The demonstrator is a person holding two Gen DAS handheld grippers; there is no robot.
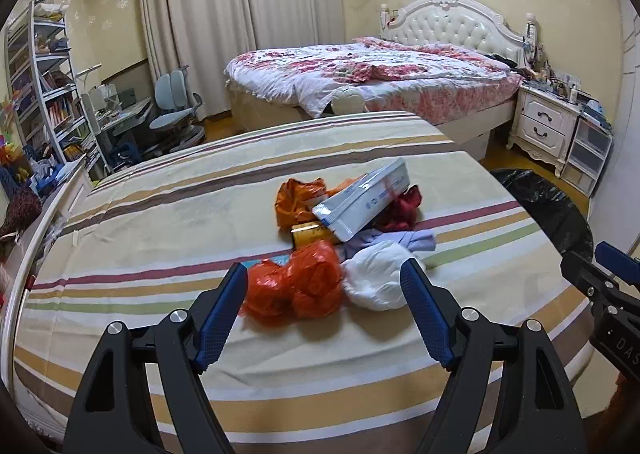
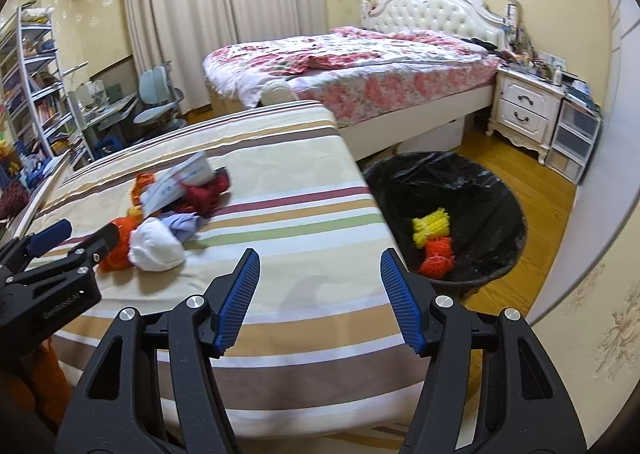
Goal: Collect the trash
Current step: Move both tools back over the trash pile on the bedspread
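Observation:
A heap of trash lies on the striped bed (image 1: pixel 160 213): a crumpled orange plastic bag (image 1: pixel 298 286), a white wad (image 1: pixel 376 282), a silver-blue pouch (image 1: pixel 364 201), a red net (image 1: pixel 404 207), a lilac rag (image 1: pixel 396 240) and another orange bag (image 1: pixel 296 201). My left gripper (image 1: pixel 326 274) hovers open just short of the orange bag and white wad, touching neither. My right gripper (image 2: pixel 318 260) is open over bare sheet (image 2: pixel 304 213), with nothing between its fingers. The black-lined bin (image 2: pixel 452 181) stands on the floor to the right, holding yellow and orange nets (image 2: pixel 434 238).
A floral bed (image 2: pixel 360 65) with a white headboard stands behind. A white nightstand (image 2: pixel 524 109) and plastic drawers (image 2: pixel 576 141) line the right wall. Bookshelves (image 1: pixel 44 93), a desk and a blue chair (image 1: pixel 176 105) fill the left. The other gripper shows at each view's edge (image 1: pixel 612 274).

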